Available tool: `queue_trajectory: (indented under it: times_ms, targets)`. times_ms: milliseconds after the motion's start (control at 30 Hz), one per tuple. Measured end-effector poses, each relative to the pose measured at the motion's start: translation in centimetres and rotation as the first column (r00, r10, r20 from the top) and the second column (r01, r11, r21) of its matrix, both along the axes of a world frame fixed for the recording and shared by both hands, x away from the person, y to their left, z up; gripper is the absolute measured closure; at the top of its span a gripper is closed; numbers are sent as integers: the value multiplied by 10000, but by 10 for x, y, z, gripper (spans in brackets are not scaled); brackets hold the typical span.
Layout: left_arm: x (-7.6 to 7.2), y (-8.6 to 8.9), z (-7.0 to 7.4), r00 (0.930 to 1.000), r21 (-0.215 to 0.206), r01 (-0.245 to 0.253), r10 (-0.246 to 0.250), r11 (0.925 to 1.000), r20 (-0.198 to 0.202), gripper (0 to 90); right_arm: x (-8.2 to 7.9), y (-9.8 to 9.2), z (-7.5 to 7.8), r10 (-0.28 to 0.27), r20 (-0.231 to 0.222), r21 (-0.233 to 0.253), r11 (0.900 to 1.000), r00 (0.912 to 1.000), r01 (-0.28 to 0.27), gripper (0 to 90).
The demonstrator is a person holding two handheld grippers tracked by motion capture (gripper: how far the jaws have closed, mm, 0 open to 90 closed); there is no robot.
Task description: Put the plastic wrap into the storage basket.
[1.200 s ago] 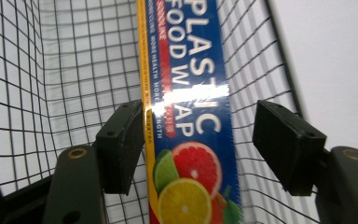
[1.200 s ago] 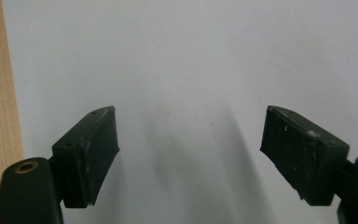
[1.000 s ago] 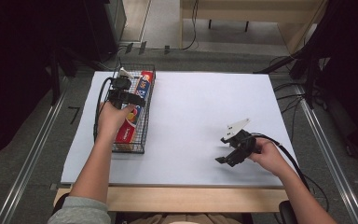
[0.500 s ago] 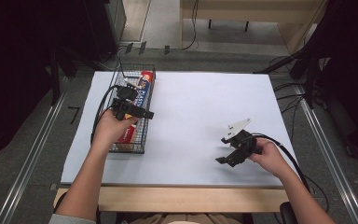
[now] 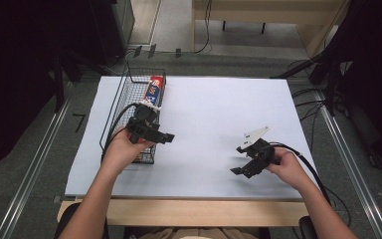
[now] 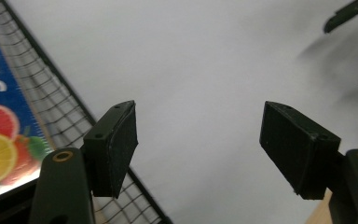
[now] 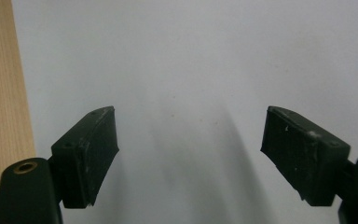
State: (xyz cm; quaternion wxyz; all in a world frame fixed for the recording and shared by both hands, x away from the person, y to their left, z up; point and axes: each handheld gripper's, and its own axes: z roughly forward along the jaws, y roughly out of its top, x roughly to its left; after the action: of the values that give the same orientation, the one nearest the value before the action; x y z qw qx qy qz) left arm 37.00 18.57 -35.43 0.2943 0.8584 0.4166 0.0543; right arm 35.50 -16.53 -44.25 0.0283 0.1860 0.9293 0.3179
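Red-and-blue printed carton w/ fruit picture lies in black wire basket, far left. Left gripper wide open, empty, at basket's right rim; right gripper likewise, near right. Carton prob. light, stiff; grip across narrow sides

Wire basket on the tabletop at far left, box lying inside it along its right wall. Left gripper just right of basket's near end. Right gripper near right, well apart.
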Motion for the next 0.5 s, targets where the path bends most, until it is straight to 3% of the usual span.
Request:
queue_trajectory:
  times_ms: [167,300,500]
  targets:
    - [-13,-15,-11,9965,68,814,-815,9967,175,273,0,0,0,24,31,11,10000,10000,-24,191]
    - [-23,-26,-23,9915,-65,1294,-1293,9916,145,272,0,0,0,66,80,21,10000,9999,-66,191]
    - [-32,-37,-29,9824,-52,1820,-1816,9833,435,257,-1,0,0,101,38,1,9999,9999,-101,191]
